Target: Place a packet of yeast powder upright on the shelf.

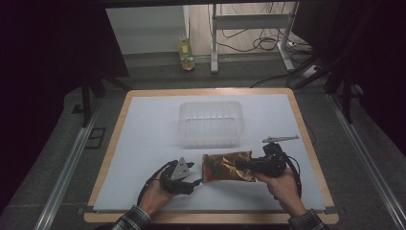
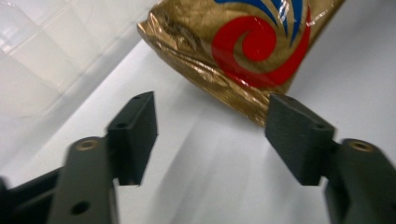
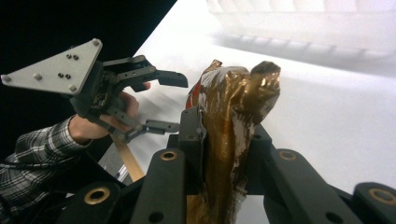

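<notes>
The pouch [image 2: 243,51] is finished in crinkled gold foil, printed with a red swirl and blue streaks. The container [image 1: 209,123] is translucent white and ribbed. The table [image 1: 143,139] is covered in white, edged in light wood. Plaid sleeves [image 3: 37,154] are worn.

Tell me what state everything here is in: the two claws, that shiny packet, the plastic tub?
Left claw: open, jaws spread, holding nothing, just short of the packet.
Right claw: shut on the gold foil packet's edge.
Gold foil packet: crumpled, pinched at one end, over the white mat.
Clear plastic tub: upright, lidless, empty.
Bottle on the floor: upright, holds yellow liquid.
</notes>
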A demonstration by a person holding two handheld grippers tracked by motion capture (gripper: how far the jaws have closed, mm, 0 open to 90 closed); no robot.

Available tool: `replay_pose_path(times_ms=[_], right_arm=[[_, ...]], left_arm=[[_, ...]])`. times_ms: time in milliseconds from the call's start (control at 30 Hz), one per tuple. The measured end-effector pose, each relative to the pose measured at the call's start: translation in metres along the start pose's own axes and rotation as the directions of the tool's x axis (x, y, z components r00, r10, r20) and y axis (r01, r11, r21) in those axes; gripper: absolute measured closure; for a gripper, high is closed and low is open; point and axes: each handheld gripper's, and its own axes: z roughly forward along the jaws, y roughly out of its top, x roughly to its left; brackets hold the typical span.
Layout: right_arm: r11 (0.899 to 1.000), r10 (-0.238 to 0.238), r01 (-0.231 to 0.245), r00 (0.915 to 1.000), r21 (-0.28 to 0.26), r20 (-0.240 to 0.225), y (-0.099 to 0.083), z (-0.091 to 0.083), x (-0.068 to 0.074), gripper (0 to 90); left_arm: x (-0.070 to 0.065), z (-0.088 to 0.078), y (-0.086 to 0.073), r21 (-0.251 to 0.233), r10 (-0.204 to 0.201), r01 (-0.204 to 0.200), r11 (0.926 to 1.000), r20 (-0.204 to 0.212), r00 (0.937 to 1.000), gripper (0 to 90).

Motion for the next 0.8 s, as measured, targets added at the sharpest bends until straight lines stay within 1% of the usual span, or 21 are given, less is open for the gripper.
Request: replay_pose_path(times_ms=[133, 233, 300, 333, 500, 667, 800], right_arm=[[1.0, -0.013, 0.013, 0.9998, 0.001, 0.016, 0.005, -0.006, 0.0, 74.7], [1.0, -0.025, 0.024, 0.9991, 0.006, 0.035, 0.008, -0.009, 0.002, 74.7], [0.999, -0.041, 0.041, 0.9979, 0.012, 0.049, 0.011, -0.012, 0.003, 74.7], [0.999, -0.041, 0.041, 0.9979, 0.012, 0.049, 0.011, -0.012, 0.003, 74.7], [0.998, -0.061, 0.059, 0.9948, 0.023, 0.082, 0.016, -0.017, 0.005, 74.7], [0.998, -0.068, 0.066, 0.9927, 0.018, 0.1, 0.021, -0.023, 0.005, 74.6], [0.998, -0.064, 0.062, 0.9917, 0.019, 0.111, 0.025, -0.027, 0.005, 74.6]], left_arm=[[-0.001, 0.0, 0.0, -0.005, 0.003, -0.003, 1.0, -0.005, 1.0, 24.7], [-0.002, 0.0, 0.001, -0.009, 0.002, -0.002, 1.0, -0.018, 0.9998, 18.9], [-0.002, 0.0, 0.001, -0.01, 0.001, -0.002, 1.0, -0.026, 0.9997, 14.0], [-0.002, 0.0, 0.001, -0.008, 0.002, -0.002, 1.0, -0.029, 0.9996, 14.0], [-0.002, 0.0, 0.001, -0.009, 0.007, -0.007, 0.9999, -0.028, 0.9996, 9.4], [-0.001, -0.002, 0.001, -0.027, 0.0, -0.001, 0.9996, -0.023, 0.9997, 5.4], [-0.001, -0.001, 0.0, -0.016, -0.002, 0.001, 0.9999, -0.026, 0.9997, 1.6]])
